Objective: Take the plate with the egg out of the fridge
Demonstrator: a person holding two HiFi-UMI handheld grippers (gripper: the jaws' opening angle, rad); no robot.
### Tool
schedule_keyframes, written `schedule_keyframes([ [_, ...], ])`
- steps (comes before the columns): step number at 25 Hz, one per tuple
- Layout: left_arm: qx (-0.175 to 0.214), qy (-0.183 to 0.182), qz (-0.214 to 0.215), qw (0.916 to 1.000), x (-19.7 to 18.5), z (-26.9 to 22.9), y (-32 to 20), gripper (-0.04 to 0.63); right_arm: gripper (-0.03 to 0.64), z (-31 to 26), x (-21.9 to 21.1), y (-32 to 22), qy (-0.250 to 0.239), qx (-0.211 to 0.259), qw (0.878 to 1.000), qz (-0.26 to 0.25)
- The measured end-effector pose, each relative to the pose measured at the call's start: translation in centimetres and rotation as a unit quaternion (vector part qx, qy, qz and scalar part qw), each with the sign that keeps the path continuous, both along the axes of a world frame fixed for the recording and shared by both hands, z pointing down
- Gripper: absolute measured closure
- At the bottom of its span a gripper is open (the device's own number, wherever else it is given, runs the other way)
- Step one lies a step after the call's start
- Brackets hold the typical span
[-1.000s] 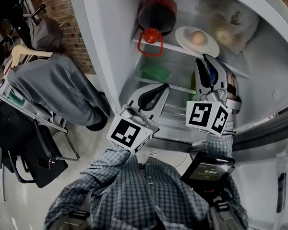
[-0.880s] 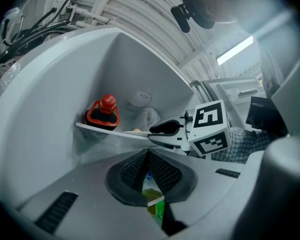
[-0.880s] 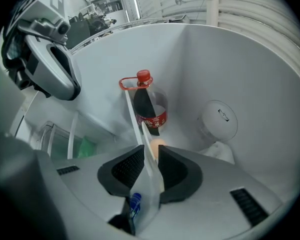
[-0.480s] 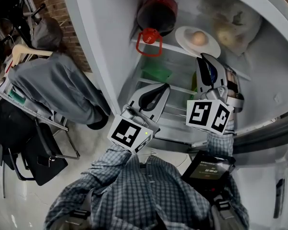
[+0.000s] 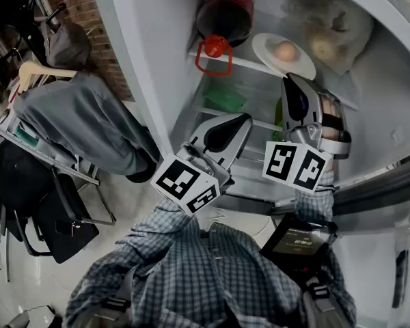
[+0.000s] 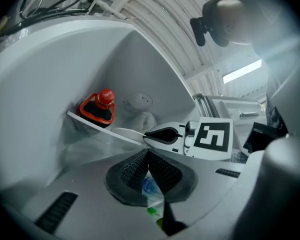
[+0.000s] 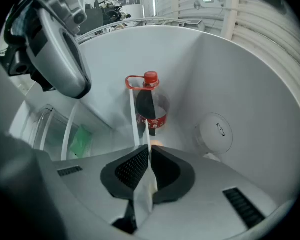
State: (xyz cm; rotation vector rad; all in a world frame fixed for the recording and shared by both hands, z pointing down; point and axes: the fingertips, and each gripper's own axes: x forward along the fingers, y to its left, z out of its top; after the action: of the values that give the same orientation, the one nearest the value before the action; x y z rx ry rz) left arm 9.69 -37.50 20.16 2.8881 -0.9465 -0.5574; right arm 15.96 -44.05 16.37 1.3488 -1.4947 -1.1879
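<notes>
On the fridge's top glass shelf sits the white plate with a brown egg on it. My right gripper reaches the plate's near rim. In the right gripper view its jaws are shut on the thin white plate rim, seen edge-on, with a bit of the egg just beyond. My left gripper hangs lower and to the left, in front of the second shelf, shut with nothing in it. From there I see the plate and the right gripper.
A dark bottle with a red cap and handle ring stands left of the plate. A bag of produce lies to its right. A green packet is on the shelf below. A person in grey sits by a chair at left.
My left gripper has rolled and edged up and right toward the shelves. The right gripper has rolled slightly in place. The plate still rests on the shelf.
</notes>
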Motion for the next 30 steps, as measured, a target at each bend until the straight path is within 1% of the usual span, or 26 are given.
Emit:
schedule_keyframes([
  [3,-0.030,0.033,0.033,0.9985,0.4,-0.6,-0.3,0.588,0.591,0.3,0.0,0.4,0.013,0.002,1.000,0.004],
  [5,-0.054,0.060,0.058,0.9951,0.7,-1.0,-0.5,0.588,0.591,0.5,0.1,0.7,0.017,0.004,1.000,0.006],
  [7,-0.084,0.087,0.081,0.9894,1.1,-1.3,-1.0,0.586,0.591,0.4,0.1,1.0,0.017,0.006,1.000,0.006],
  [10,-0.130,0.133,0.105,0.9769,1.6,-1.8,-2.0,0.584,0.591,0.3,0.3,1.4,0.016,0.008,1.000,0.006],
  [11,-0.140,0.146,0.114,0.9726,1.8,-2.1,-2.2,0.569,0.591,0.3,0.3,1.5,0.016,0.009,1.000,0.007],
  [12,-0.147,0.158,0.125,0.9684,2.1,-2.5,-2.3,0.522,0.591,0.3,0.4,1.6,0.016,0.009,1.000,0.008],
  [13,-0.152,0.170,0.138,0.9639,2.4,-3.0,-2.4,0.488,0.591,0.3,0.5,1.7,0.017,0.010,1.000,0.008],
  [15,-0.170,0.200,0.160,0.9516,2.8,-3.7,-2.8,0.441,0.591,0.3,0.5,1.9,0.019,0.012,1.000,0.009],
  [16,-0.186,0.220,0.171,0.9421,3.0,-3.9,-3.1,0.432,0.591,0.3,0.5,2.0,0.020,0.013,1.000,0.008],
  [19,-0.242,0.289,0.206,0.9028,3.3,-4.3,-4.1,0.428,0.591,0.3,0.6,2.5,0.023,0.015,1.000,0.005],
  [20,-0.254,0.302,0.213,0.8935,3.5,-4.5,-4.4,0.428,0.591,0.3,0.6,2.6,0.023,0.016,1.000,0.004],
  [23,-0.278,0.324,0.222,0.8768,3.8,-4.9,-4.9,0.428,0.591,0.3,0.6,2.9,0.027,0.018,0.999,0.002],
  [26,-0.294,0.353,0.229,0.8582,3.8,-5.3,-5.4,0.426,0.591,0.3,0.5,3.2,0.033,0.020,0.999,0.000],
  [30,-0.309,0.369,0.232,0.8454,3.7,-5.6,-6.0,0.427,0.591,0.3,0.2,3.6,0.041,0.023,0.999,-0.005],
])
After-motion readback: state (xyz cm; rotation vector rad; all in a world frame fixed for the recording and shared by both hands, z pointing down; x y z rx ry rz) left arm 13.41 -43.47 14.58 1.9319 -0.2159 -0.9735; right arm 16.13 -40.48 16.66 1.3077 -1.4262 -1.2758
